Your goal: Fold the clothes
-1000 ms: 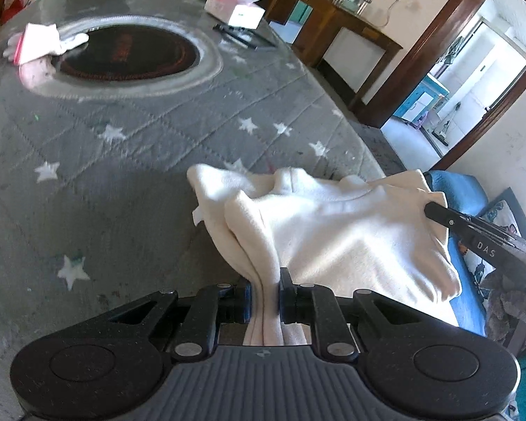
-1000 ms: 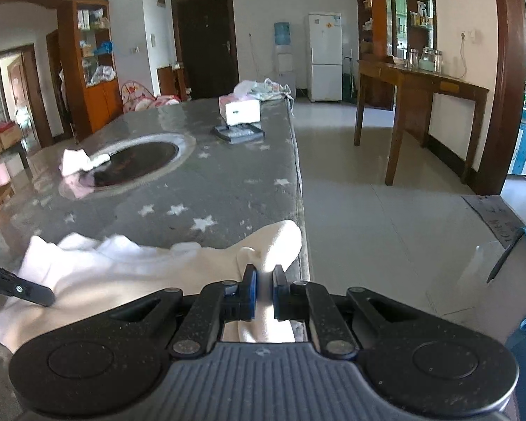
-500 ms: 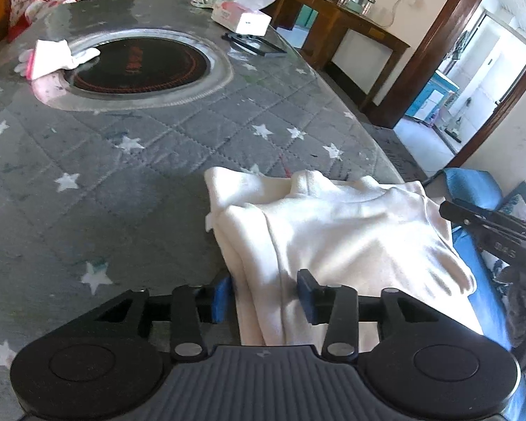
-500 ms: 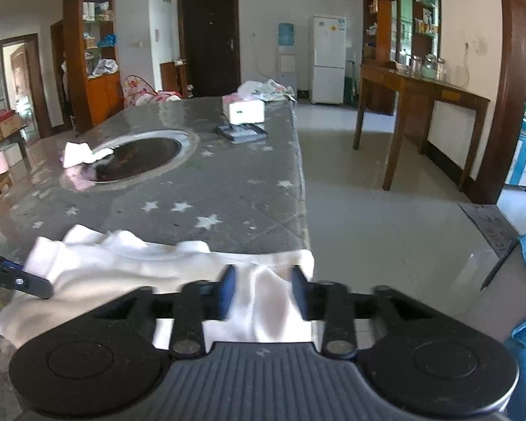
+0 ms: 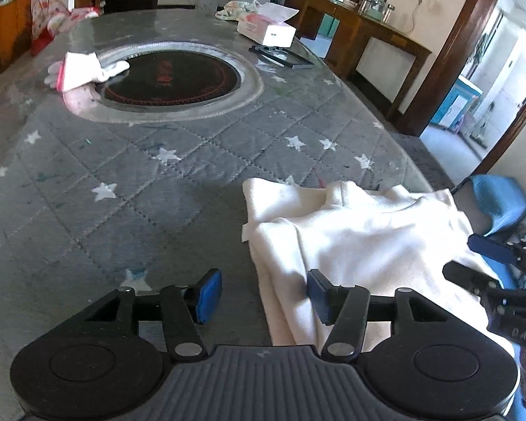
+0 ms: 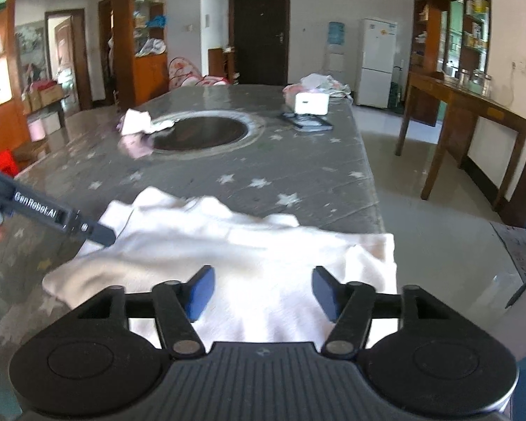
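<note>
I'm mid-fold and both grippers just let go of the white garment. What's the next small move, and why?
Probably back both grippers off. The left gripper and right gripper are opening, pads clear of the white garment, which lies folded at the table's near edge; then pick the next fold's grasp points.

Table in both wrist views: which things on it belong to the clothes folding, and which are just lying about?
Part of the job:
- white garment, bunched at the near table edge
- left gripper, jaws opening, pads off the cloth
- right gripper, jaws opening over the garment

Lying about:
- tissue box
- white glove on the round hotplate rim
- black tray
</note>
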`<state>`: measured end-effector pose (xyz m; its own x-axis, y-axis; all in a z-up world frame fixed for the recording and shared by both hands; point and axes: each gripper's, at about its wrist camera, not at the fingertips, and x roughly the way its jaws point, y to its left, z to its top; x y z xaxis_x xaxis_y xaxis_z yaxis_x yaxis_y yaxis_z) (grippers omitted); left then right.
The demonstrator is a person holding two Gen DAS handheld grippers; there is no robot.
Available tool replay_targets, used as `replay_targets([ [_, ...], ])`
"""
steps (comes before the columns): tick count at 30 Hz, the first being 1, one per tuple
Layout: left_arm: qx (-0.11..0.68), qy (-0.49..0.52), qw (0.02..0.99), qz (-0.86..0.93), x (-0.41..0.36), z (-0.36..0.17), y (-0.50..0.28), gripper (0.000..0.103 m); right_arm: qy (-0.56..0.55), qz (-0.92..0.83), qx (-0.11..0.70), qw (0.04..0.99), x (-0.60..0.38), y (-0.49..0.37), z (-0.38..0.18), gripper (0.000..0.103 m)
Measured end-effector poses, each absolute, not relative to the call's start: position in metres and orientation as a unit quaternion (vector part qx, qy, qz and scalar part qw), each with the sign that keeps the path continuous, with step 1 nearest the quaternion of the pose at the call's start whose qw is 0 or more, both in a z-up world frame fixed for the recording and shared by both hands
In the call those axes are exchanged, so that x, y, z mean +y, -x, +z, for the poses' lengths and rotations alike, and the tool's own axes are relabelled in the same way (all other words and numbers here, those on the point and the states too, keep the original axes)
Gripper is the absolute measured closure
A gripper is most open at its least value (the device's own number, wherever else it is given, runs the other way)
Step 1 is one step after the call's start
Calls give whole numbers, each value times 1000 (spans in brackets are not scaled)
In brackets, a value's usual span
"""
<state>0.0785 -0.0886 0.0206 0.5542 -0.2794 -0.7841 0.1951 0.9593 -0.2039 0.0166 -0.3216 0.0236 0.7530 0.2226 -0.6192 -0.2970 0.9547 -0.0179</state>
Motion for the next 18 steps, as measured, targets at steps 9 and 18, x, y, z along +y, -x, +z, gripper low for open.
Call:
replay_targets([
  [9,436,21,891,-123,-92,26,-63,31,53,138,328,933,-315,-4,13,21],
  [18,416,7,903,-106,-91,33,-44,13,54,130,321,936,-313,5,14,8],
])
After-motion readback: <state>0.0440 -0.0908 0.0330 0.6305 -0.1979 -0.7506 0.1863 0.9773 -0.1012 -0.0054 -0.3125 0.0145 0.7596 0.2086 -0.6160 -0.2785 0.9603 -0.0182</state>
